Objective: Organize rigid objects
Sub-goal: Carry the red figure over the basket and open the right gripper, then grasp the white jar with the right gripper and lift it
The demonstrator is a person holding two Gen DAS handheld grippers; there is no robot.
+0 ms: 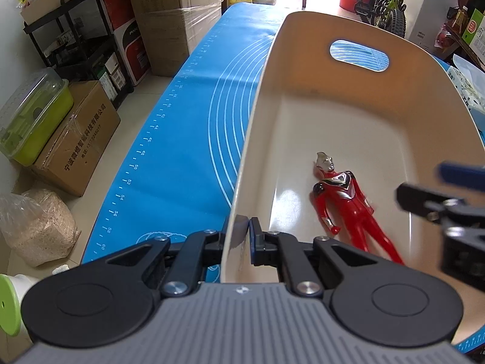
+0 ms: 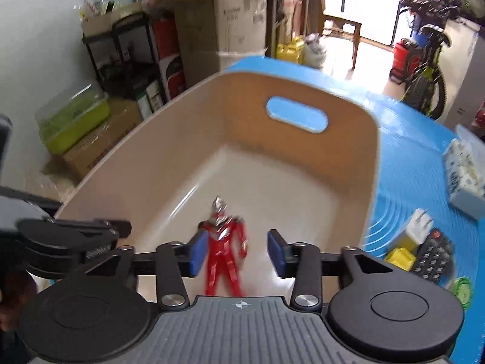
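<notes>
A cream plastic bin with a handle slot stands on the blue mat. A red toy figure lies flat on the bin's floor. My left gripper is shut on the bin's near left wall. In the right wrist view my right gripper is open and empty above the bin, with the red figure lying below between its fingers. The right gripper also shows at the right edge of the left wrist view.
On the mat right of the bin lie a tissue pack, a white charger, a yellow block, a black remote and a green round item. Cardboard boxes, a shelf and a bicycle stand around the table.
</notes>
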